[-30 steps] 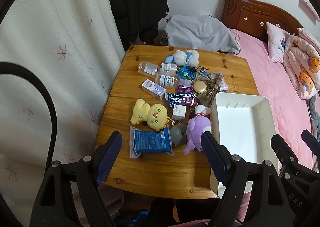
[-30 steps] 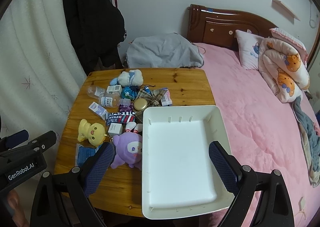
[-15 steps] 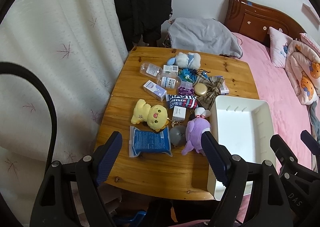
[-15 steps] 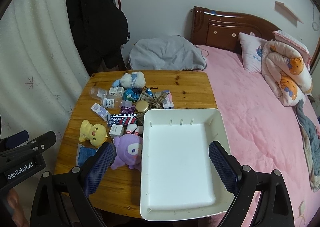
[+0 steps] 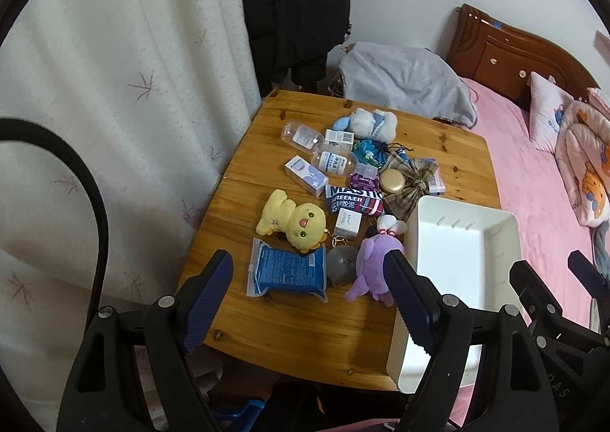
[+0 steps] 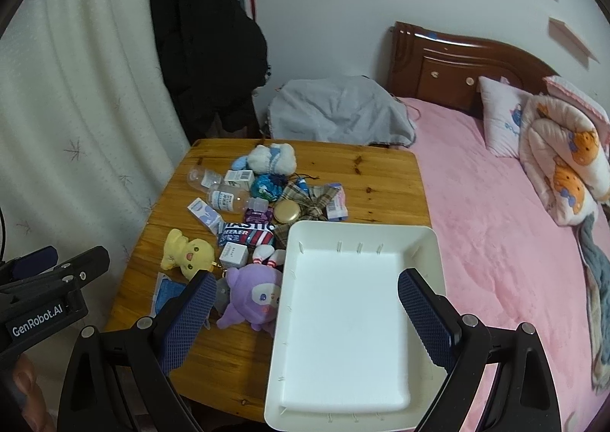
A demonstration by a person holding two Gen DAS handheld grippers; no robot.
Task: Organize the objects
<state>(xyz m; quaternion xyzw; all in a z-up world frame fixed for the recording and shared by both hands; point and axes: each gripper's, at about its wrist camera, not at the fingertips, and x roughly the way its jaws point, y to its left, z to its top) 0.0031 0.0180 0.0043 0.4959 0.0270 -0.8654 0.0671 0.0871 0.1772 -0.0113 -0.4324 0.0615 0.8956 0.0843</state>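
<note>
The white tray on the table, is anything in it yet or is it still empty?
Empty. The white tray shows only its bare floor; the toys and boxes lie beside it on the table.

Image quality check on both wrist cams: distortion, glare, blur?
Left wrist view: strong fisheye bend, black corners; table items sharp, dim even room light, no hard shadows. Right wrist view: same curvature; white tray bright, its floor nearly washed out; no motion blur.
</note>
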